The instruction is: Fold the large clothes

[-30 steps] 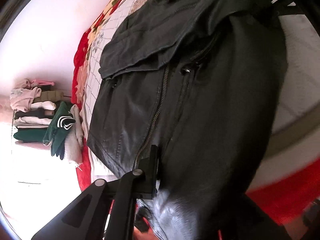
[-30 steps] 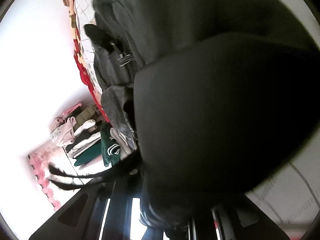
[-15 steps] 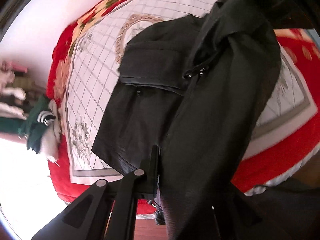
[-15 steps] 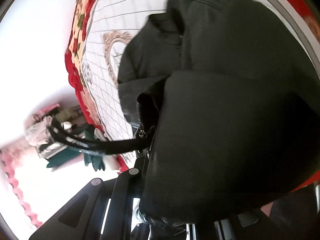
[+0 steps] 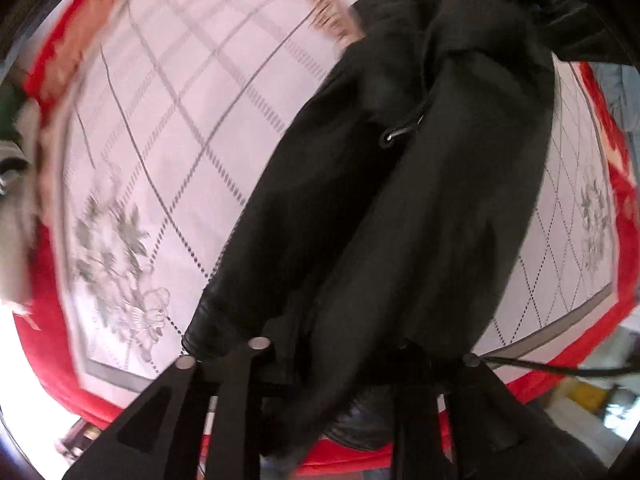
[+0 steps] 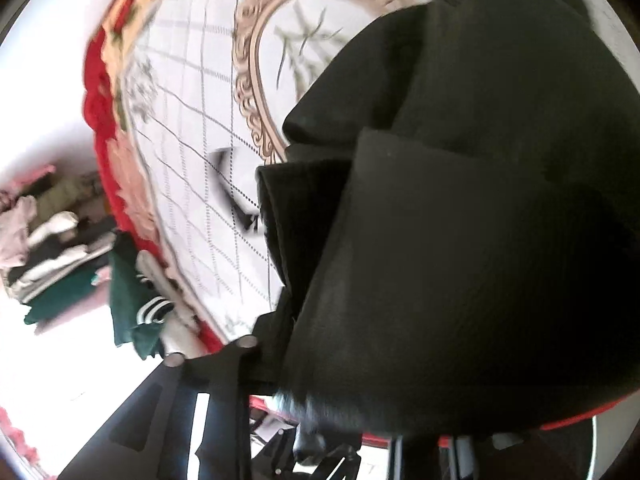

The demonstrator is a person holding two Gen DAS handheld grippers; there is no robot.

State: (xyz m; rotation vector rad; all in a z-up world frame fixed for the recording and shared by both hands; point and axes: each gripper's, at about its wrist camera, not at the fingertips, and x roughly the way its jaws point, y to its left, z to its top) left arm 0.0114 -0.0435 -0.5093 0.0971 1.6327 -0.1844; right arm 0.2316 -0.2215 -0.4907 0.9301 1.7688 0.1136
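A black leather jacket (image 5: 400,200) hangs lifted above a bed with a white quilted, red-bordered cover (image 5: 180,128). My left gripper (image 5: 340,364) is shut on the jacket's lower edge; the jacket drapes away from it toward the bed's far side. In the right wrist view the jacket (image 6: 480,220) fills the right half of the frame. My right gripper (image 6: 320,368) is shut on another part of it, with only the left finger (image 6: 224,380) showing. The cover (image 6: 192,140) lies below.
A stack of folded clothes (image 6: 52,256) stands at the left beyond the bed. A green garment with white stripes (image 6: 136,304) hangs at the bed's edge. The bed's red border (image 5: 52,360) marks its near edge.
Both grippers have lifted the jacket up off the bed and swung it; much more of the white cover shows now, and the jacket hangs narrower and bunched.
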